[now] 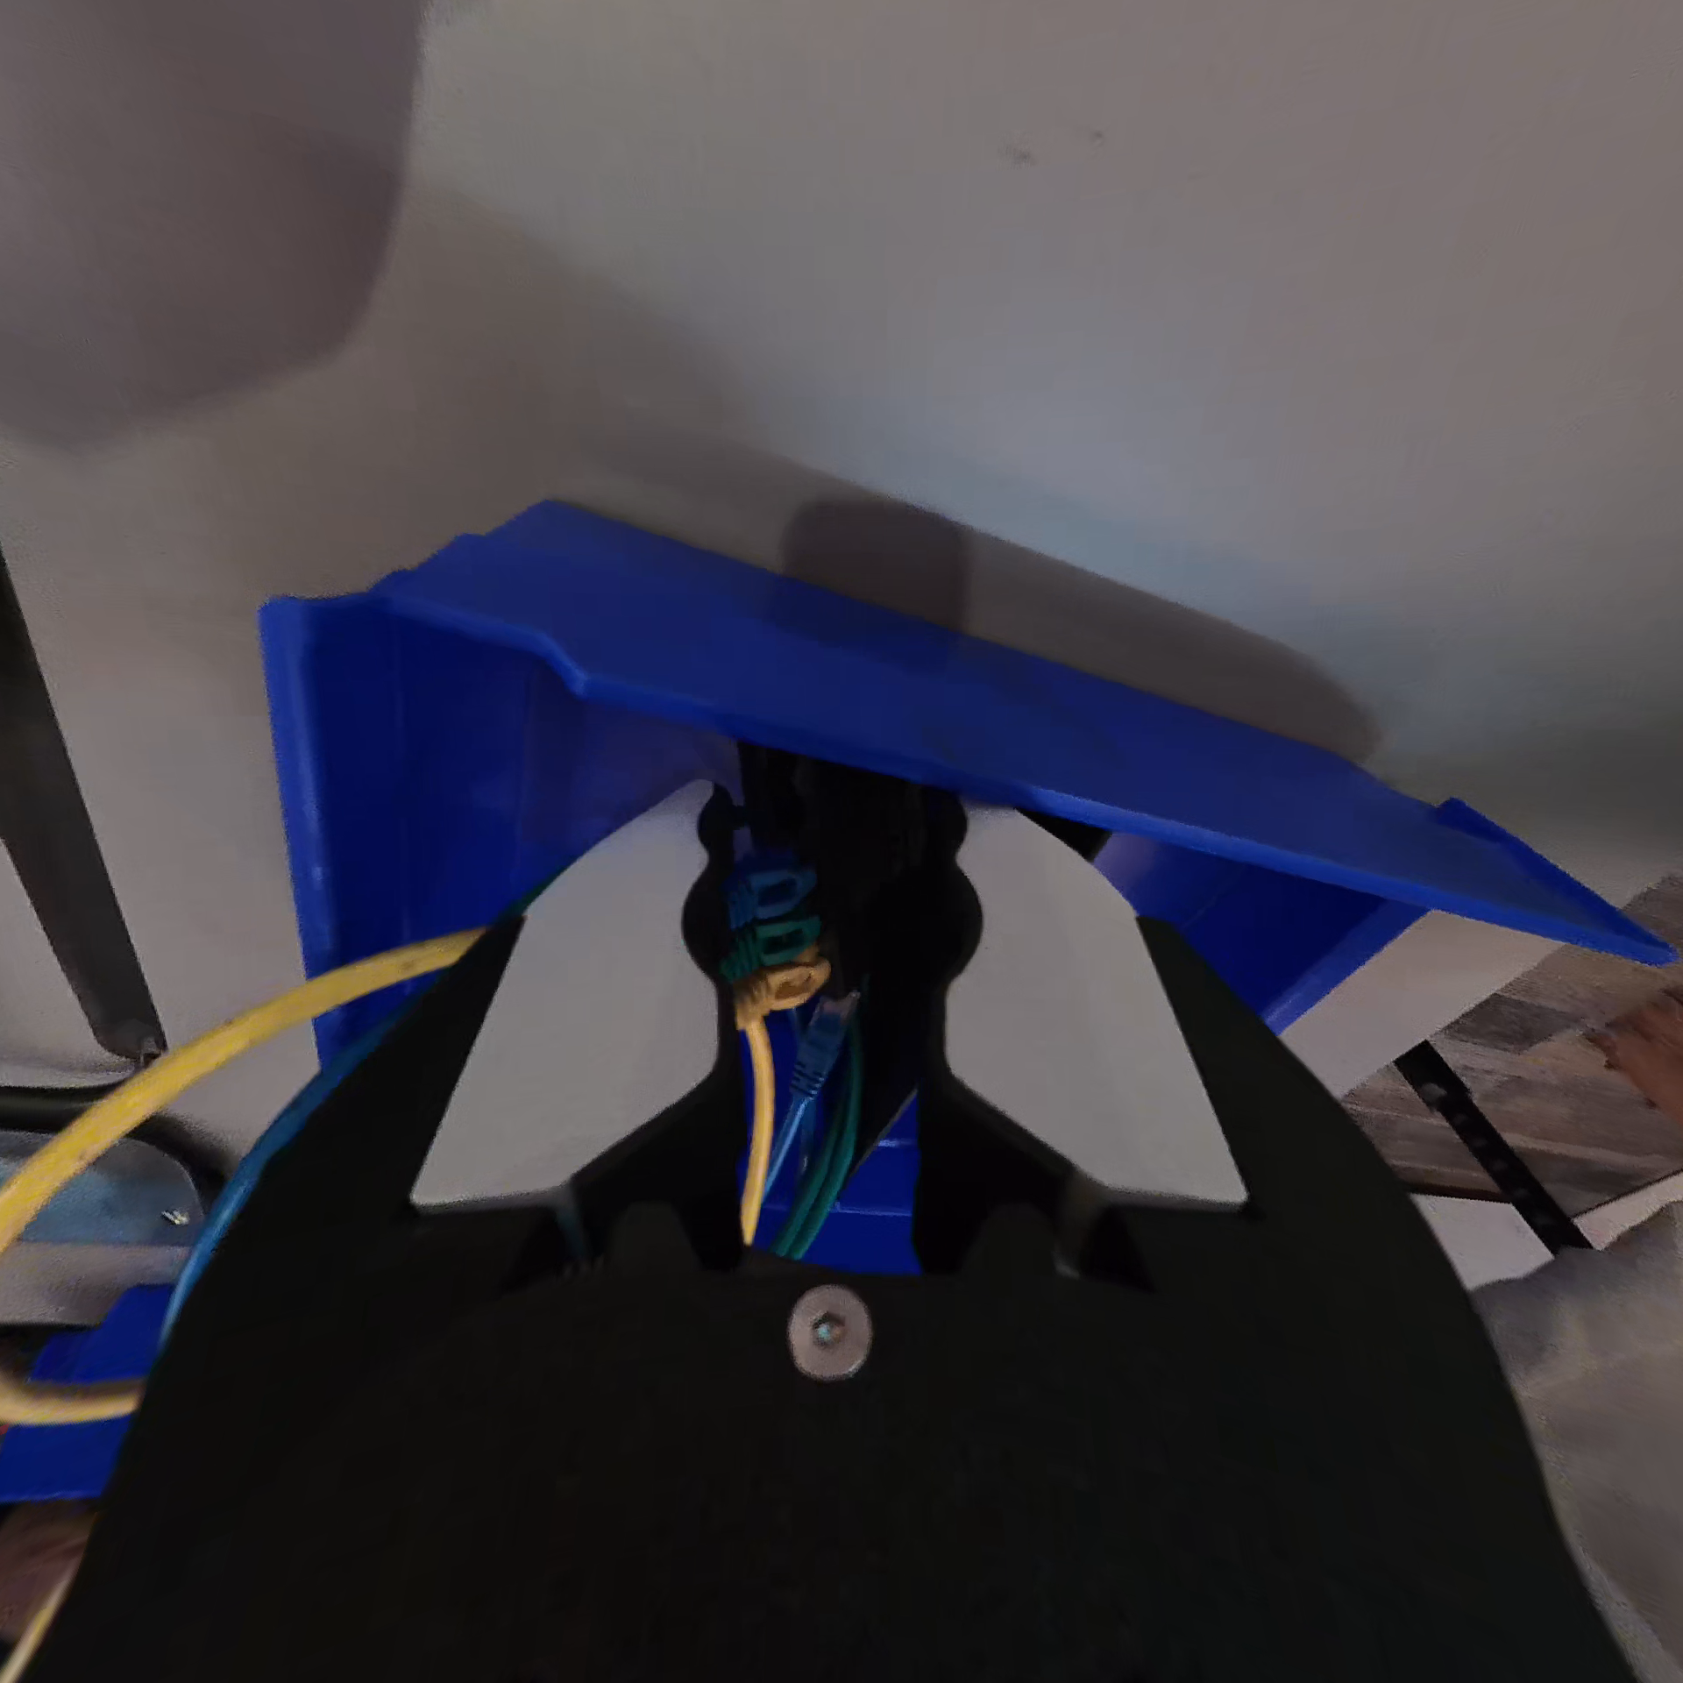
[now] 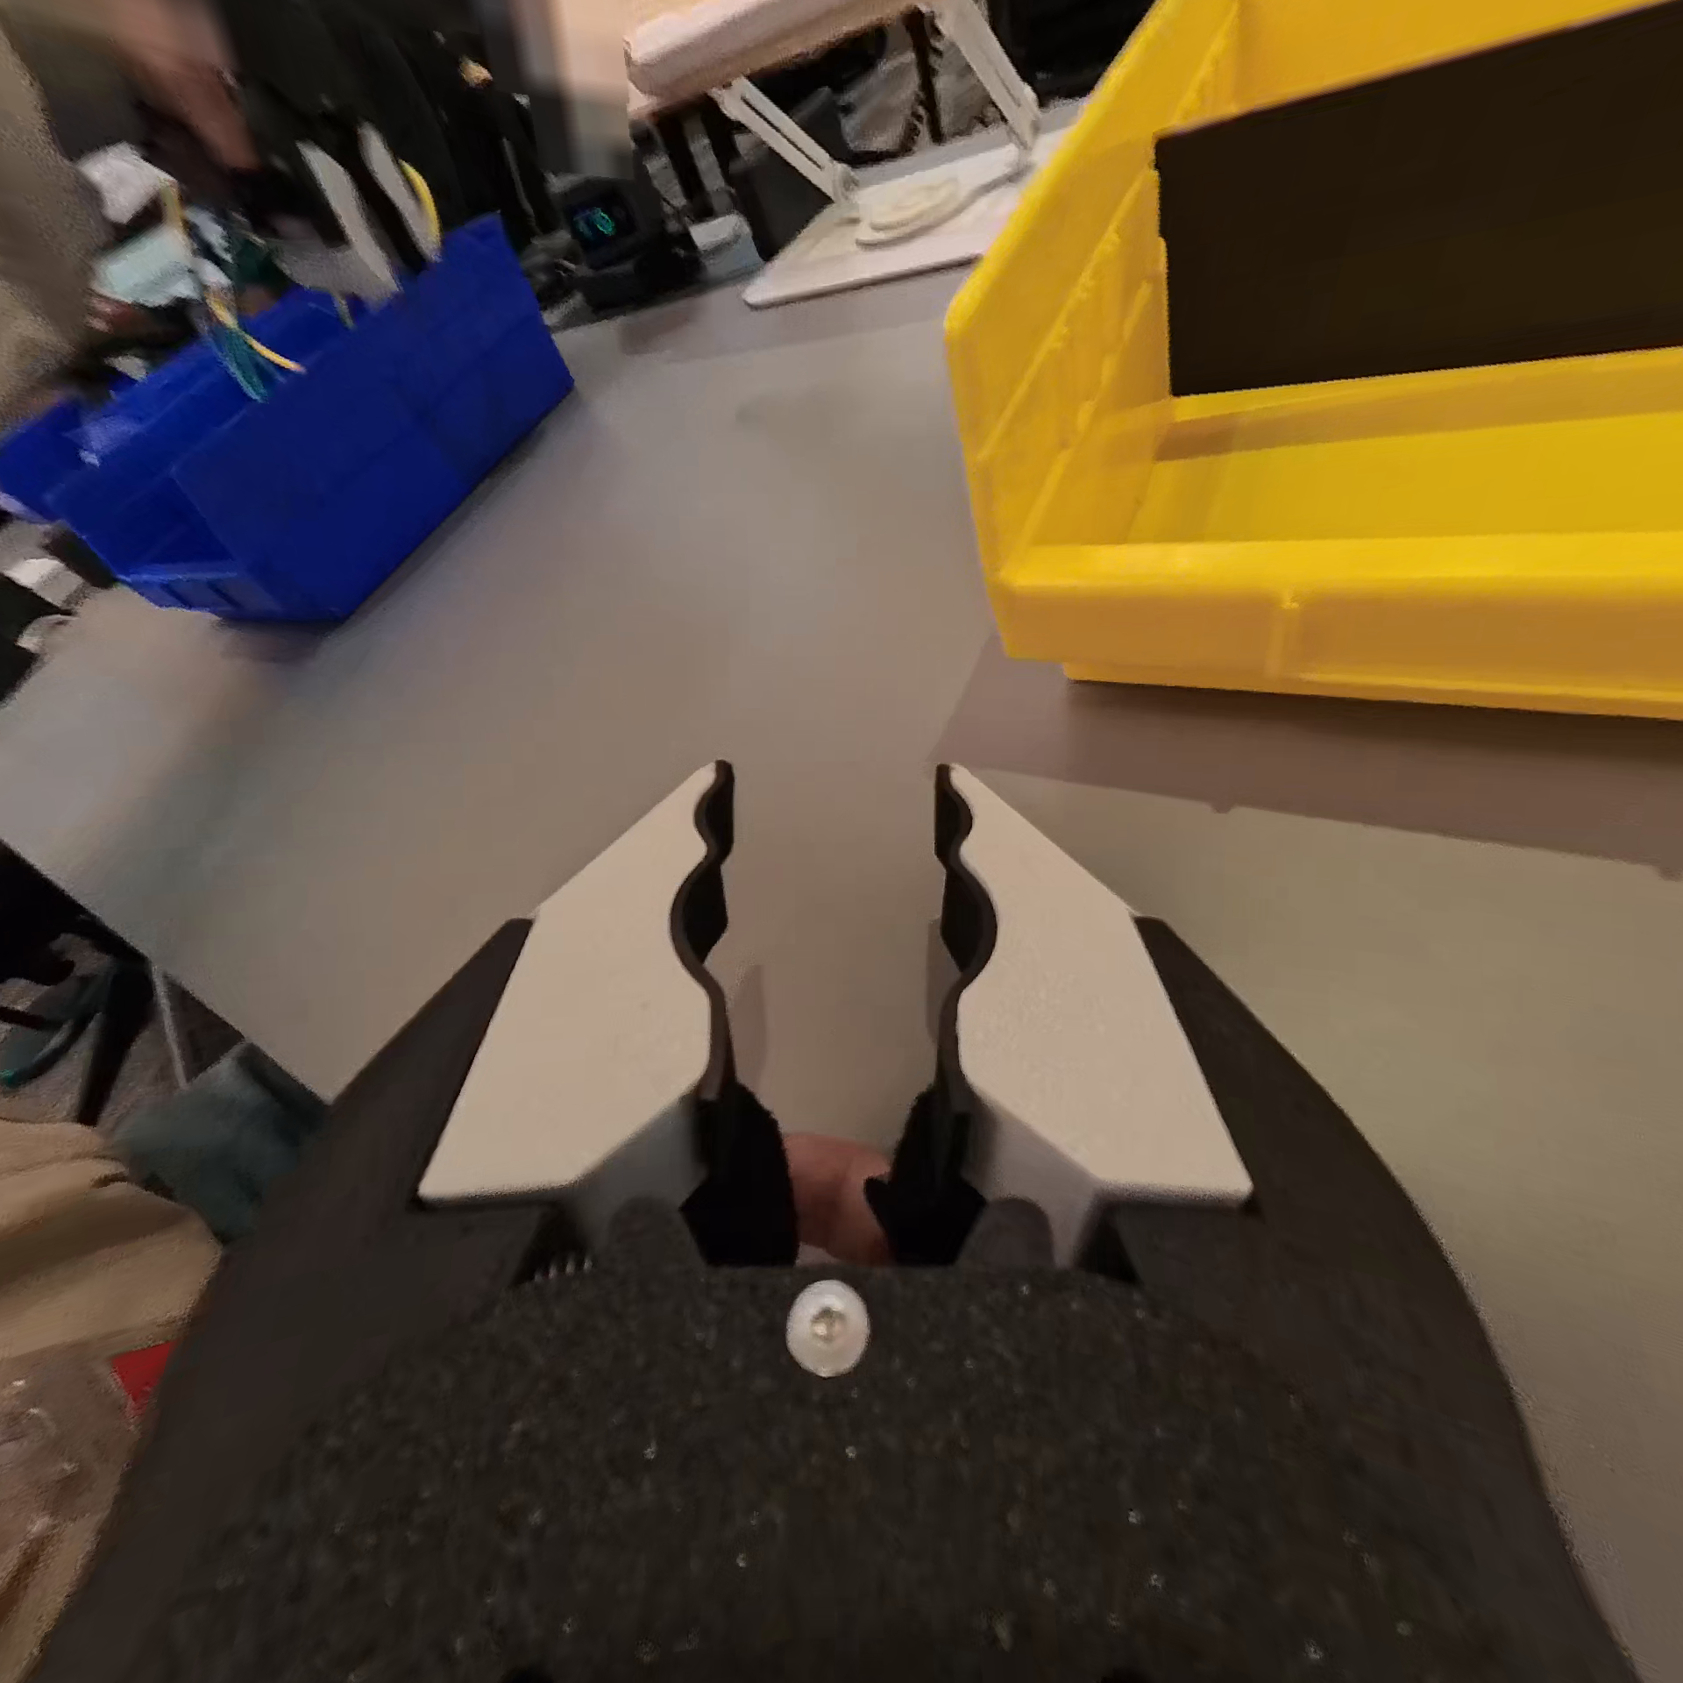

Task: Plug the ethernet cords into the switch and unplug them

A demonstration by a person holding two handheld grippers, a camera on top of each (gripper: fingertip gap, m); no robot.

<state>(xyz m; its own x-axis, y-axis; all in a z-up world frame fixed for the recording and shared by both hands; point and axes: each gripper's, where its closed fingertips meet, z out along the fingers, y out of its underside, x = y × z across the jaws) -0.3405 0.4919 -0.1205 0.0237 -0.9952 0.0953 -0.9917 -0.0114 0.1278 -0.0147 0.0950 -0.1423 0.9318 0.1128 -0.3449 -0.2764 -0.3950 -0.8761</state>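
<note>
- Two grippers are working at this moment: my left gripper [image 1: 833, 897] is reaching into the blue bin [image 1: 820, 674], and my right gripper [image 2: 833, 792] is hovering over the grey counter [image 2: 637, 565].
- Left gripper is closing on something dark at the mouth of the bin; I am judging this to be the switch [image 1: 874, 820], with the gripper pinching it, though the dark body is blurred and partly hidden by the fingers.
- Three plugs are sitting stacked on its left side: blue plug [image 1: 774, 888] uppermost, green plug [image 1: 779, 938] in the middle, yellow plug [image 1: 788, 988] lowest, apparently seated in ports.
- Yellow cord [image 1: 228, 1029] is looping out to the left; a loose blue connector [image 1: 824, 1029] is hanging just below the stack, seemingly not plugged in.
- Right gripper is standing spread with nothing between its fingers, well apart from the blue bin and near the yellow bin [image 2: 1184, 583], which is holding a dark flat panel [image 2: 1412, 246].
- Step in hand, as I am reading it: steadying the switch with the left, part-way through plugging.
- Next move is calling for the right gripper to be travelling over to the blue bin, taking the loose connector by its boot, and lining it squarely with a free port while the left is bracing.
</note>
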